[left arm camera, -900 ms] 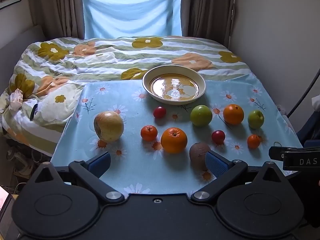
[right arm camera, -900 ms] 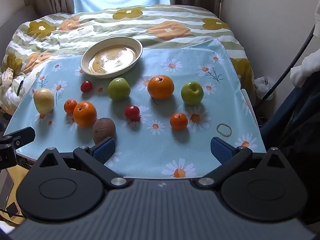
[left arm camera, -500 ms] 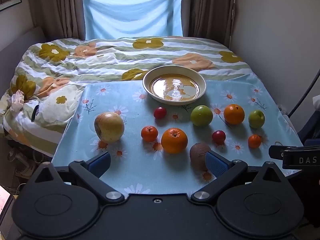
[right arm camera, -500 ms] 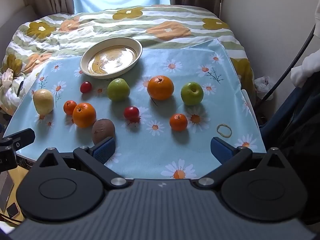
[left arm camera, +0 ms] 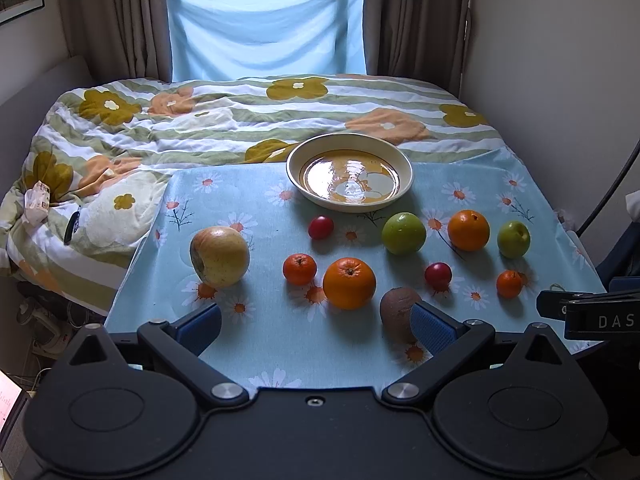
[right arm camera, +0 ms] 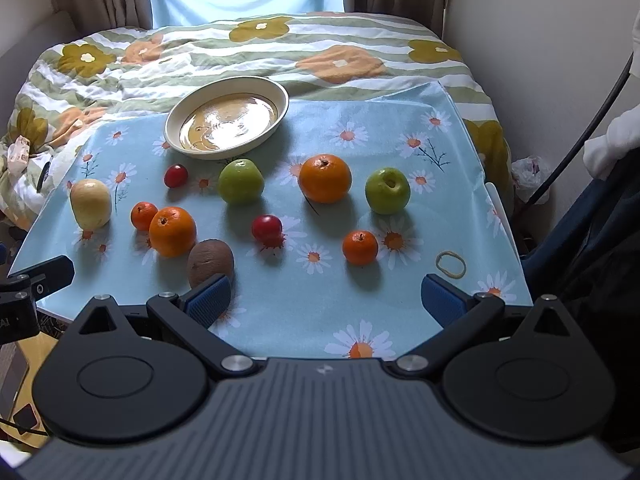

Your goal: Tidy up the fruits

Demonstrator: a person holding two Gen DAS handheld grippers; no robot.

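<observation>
Right, fruits scattered loose on daisy-print tablecloth [left arm camera: 280, 344], all on the near side of the plate [left arm camera: 349, 205]. Plate at far edge of cloth, nothing on it, glossy brown centre, cream rim. Closest to plate: small red fruit [left arm camera: 321, 227] just in front of plate's left side, green apple [left arm camera: 403, 233] just in front of plate's right side. Right of plate front: large orange [left arm camera: 468, 230], then second green apple [left arm camera: 513, 239] further right, well apart from plate. Left of plate and nearer camera: yellow apple [left arm camera: 219, 255], lying tilted on its side. Further in front of plate: small tangerine [left arm camera: 299, 269] just beside second large orange [left arm camera: 349, 283], touching or not unclear. Brown kiwi [left arm camera: 396, 311] further from plate than that orange, partly hidden behind a left gripper finger. Second red fruit [left arm camera: 438, 274] and second small tangerine [left arm camera: 509, 283] in front of plate's right side, apart from each other. Rubber band [right arm camera: 451, 264] lying flat near cloth's right edge, far from plate. Left gripper [left arm camera: 316, 322] spread wide, nothing between blue pads, hovering at near cloth edge. Right gripper [right arm camera: 326, 300] likewise spread wide, holding nothing, left pad just in front of kiwi. Striped floral duvet [left arm camera: 248, 120] beyond plate, blue curtain [left arm camera: 266, 32] behind that.
</observation>
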